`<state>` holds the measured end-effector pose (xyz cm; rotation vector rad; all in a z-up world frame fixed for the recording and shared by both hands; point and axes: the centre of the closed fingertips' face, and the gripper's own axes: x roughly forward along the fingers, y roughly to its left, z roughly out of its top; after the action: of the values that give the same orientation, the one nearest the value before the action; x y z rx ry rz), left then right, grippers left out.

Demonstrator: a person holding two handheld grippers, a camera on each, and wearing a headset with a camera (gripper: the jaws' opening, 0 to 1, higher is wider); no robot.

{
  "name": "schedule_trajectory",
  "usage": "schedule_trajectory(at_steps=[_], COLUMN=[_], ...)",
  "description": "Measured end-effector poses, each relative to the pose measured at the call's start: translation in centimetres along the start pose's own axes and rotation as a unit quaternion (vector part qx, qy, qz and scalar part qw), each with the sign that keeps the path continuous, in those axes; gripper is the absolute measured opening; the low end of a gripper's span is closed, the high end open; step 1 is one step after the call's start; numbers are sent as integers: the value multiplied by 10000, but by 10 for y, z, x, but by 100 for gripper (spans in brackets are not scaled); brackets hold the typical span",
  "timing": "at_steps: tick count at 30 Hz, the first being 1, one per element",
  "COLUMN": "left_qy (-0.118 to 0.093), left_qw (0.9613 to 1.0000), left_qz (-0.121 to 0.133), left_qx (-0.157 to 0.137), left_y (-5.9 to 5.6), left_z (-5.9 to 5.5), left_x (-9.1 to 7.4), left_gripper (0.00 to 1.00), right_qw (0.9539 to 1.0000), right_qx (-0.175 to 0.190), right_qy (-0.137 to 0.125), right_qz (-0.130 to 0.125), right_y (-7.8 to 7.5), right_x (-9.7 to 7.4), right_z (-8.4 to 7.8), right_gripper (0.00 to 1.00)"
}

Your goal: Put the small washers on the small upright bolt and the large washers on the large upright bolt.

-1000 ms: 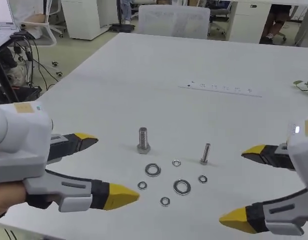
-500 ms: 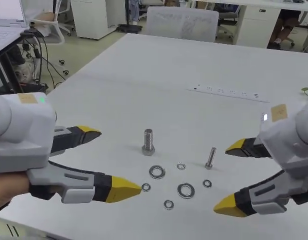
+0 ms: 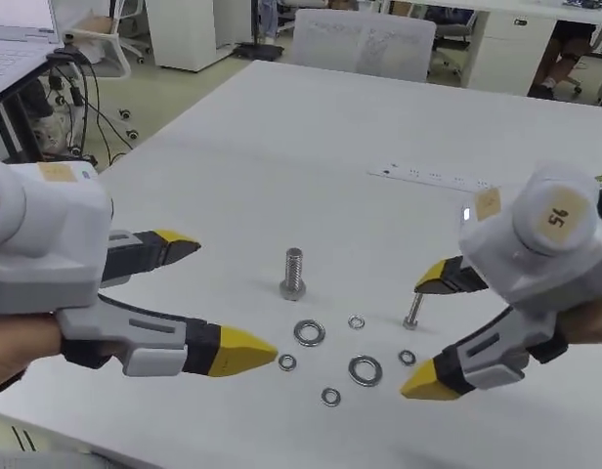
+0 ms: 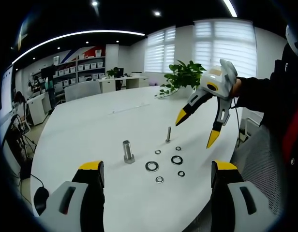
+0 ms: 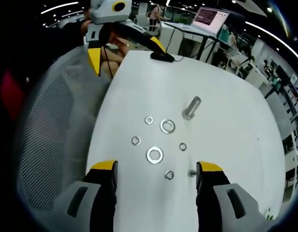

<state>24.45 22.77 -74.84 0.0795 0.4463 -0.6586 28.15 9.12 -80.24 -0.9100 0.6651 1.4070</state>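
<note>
My right gripper (image 3: 415, 337) has swung in beside the small bolt (image 3: 413, 311), jaws spread wide; the left gripper (image 3: 233, 295) gapes too. The washers (image 3: 365, 370) lie flat below the large bolt (image 3: 293, 274), just inward of my right tips, so the right is nearer.

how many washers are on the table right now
6, all loose on the table: left large washer, right large washer, far small washer, left small washer, near small washer, right small washer. None seems hidden.

Housing of the left gripper (image 3: 233, 295) was cut by the head view's edge, small upright bolt (image 5: 192, 172) was foreshortened end-on, power strip (image 3: 438, 178) markings were too small to read
</note>
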Motion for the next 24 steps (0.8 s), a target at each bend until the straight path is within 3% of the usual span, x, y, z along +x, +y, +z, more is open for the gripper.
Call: schedule_trajectory(at_steps=[9,24], left_qy=[-62,-125], left_qw=[10000,9998], left_qz=[45,96], left_qx=[-37,-74], left_y=[4,5], left_z=[1,3], left_x=[0,1], left_gripper=[92,91], right_qw=[9992,9944], right_qx=[-206,-409], right_qy=[275,680], right_qz=[209,704], right_y=[-5,4], right_x=[13,39], right_z=[0,-5], right_gripper=[64,47])
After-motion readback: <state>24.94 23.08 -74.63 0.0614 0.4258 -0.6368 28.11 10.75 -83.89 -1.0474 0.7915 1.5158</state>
